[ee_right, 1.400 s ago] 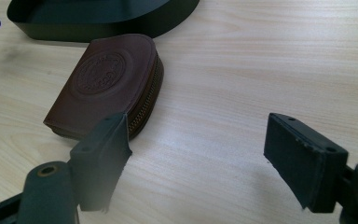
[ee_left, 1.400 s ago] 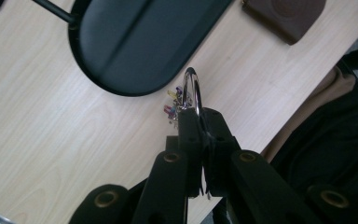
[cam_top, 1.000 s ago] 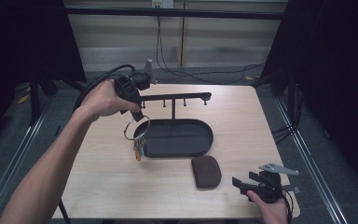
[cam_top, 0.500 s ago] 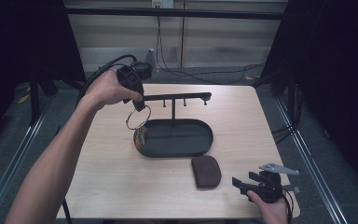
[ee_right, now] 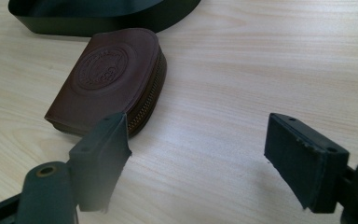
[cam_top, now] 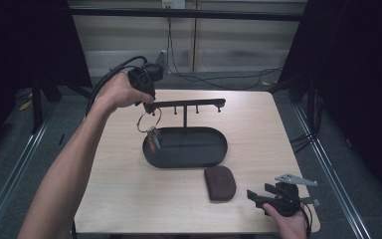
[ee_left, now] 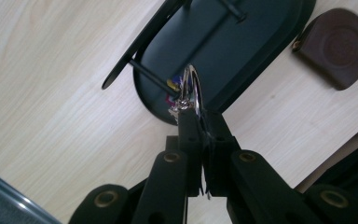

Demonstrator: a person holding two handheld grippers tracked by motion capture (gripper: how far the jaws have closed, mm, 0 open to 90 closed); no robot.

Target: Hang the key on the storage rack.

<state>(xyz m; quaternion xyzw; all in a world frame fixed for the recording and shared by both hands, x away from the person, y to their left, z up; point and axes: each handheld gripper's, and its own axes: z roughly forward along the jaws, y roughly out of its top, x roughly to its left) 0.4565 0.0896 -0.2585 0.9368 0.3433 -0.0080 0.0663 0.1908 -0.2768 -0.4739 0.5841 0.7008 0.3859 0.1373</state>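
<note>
Left gripper [cam_top: 146, 102] clamps your key ring [ee_left: 192, 91], lifted higher since before, at rack [cam_top: 186, 104] bar's left end | arm outstretched | right gripper [ee_right: 200, 154] open beside pouch [ee_right: 107, 77]

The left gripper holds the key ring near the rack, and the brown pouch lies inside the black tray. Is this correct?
Not quite. The left gripper does hold the key ring near the rack, but the brown pouch lies on the table, outside the black tray, as the high view shows.

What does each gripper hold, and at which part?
Left gripper pinches the key ring by its metal loop, keys hanging below. Right gripper is open and holds nothing.
</note>
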